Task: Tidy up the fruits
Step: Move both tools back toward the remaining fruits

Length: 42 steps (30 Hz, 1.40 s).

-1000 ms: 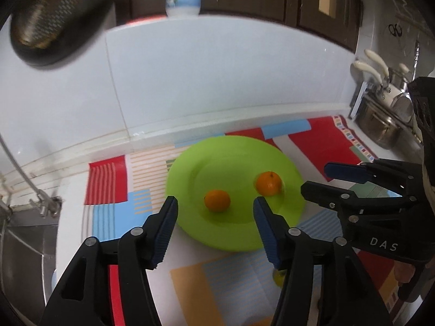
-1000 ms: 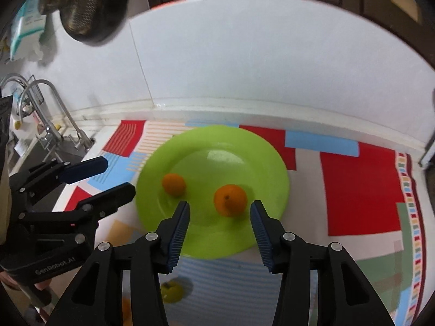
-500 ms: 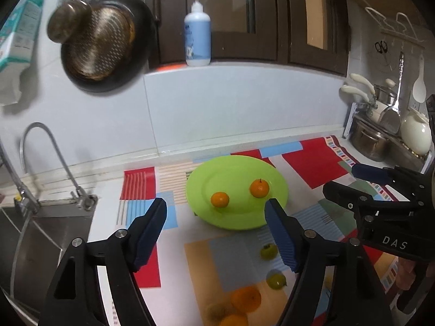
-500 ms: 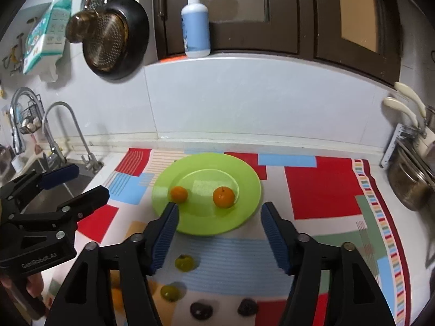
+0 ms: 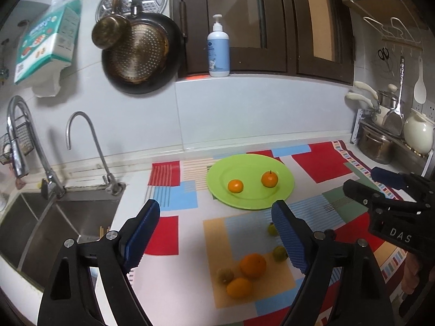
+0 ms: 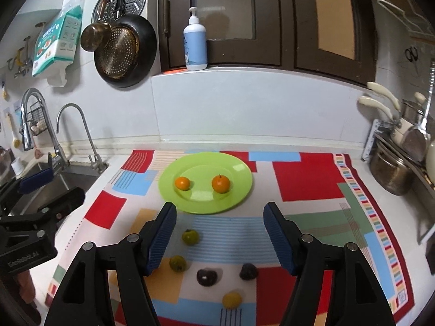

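Two small orange citrus fruits [image 6: 182, 183] are sitting apart on the round lime-green plastic plate [image 6: 239, 190], which is resting on the patchwork-coloured mat [image 6: 304, 179] covering the counter [image 6: 272, 145]

Loose fruit is lying on the mat nearer the cameras: two small green round fruits [image 6: 190, 237], two dark wrinkled fruits [image 6: 206, 277], one yellow fruit [image 6: 232, 300], plus a larger orange [image 5: 252, 265] with smaller pieces beside it

Left tongs [image 5: 216, 233] are opening, nothing between the blue ribbed pads. Right tongs [image 6: 218, 237] are standing released, also empty, hovering above the loose fruit

Handling judgement: the pieces are looking light, round and prone to rolling; the skins smooth, the dark ones possibly soft. Gripping across the widest part with a gentle squeeze is looking safest, lowering each onto the plate rather than dropping
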Motion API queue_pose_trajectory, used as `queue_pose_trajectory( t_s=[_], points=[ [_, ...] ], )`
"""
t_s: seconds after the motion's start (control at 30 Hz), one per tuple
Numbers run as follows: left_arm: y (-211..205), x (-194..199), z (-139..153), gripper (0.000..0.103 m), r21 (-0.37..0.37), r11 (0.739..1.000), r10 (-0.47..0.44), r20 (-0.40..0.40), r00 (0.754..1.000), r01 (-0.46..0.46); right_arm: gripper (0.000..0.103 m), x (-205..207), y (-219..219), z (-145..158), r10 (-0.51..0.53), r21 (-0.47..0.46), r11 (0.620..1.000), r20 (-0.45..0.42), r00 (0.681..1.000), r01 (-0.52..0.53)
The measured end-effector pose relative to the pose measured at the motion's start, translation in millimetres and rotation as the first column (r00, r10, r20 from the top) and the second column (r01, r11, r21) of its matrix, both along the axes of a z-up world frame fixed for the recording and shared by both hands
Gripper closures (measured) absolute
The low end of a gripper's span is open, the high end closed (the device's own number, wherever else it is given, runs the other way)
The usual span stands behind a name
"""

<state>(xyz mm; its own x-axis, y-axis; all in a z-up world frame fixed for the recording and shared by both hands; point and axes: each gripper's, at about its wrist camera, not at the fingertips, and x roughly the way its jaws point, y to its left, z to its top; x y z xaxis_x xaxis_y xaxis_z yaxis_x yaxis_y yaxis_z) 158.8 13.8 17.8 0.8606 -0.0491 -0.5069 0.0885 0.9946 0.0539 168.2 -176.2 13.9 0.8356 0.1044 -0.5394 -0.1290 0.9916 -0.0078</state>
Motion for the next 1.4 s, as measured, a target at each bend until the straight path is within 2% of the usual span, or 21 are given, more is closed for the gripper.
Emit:
queue_pose_trajectory(
  t_s=[0.3, 0.63, 0.93, 1.2, 1.3, 1.4],
  points=[
    [-1.3, -22.9, -21.4, 0.019, 0.007, 1.000, 0.010, -0.009, 1.000, -0.010, 0.036, -20.1, -4.5, -15.5, -0.031, -0.012, 0.999, -0.002, 1.000, 0.031],
    [-5.7, -28.3, -55.7, 0.019, 0.018, 1.000, 0.004, -0.062, 0.998, -0.003, 0.036, -25.8, -10.6, -50.3, -0.047, -0.014, 0.999, -0.095, 0.994, 0.046],
    [-10.9, -24.1, -91.1, 0.019, 0.021, 1.000, -0.012, -0.154, 0.988, 0.015, 0.036, -26.5, -16.0, -86.9, -0.059, -0.021, 0.998, -0.197, 0.979, 0.056],
    [-12.0, -15.6, -119.2, 0.028, -0.003, 1.000, -0.018, -0.236, 0.972, 0.018, 0.037, -23.3, -17.9, -112.0, -0.056, -0.032, 0.998, -0.251, 0.966, 0.050],
    [-12.4, -11.2, -127.4, 0.035, -0.012, 1.000, -0.020, -0.261, 0.965, 0.017, 0.042, -19.4, -17.6, -120.1, -0.049, -0.030, 0.999, -0.273, 0.961, 0.043],
    [-12.9, -7.1, -132.9, 0.037, -0.026, 1.000, -0.023, -0.283, 0.959, 0.016, 0.046, -15.4, -17.9, -125.2, -0.046, -0.026, 0.999, -0.285, 0.958, 0.040]
  ],
)
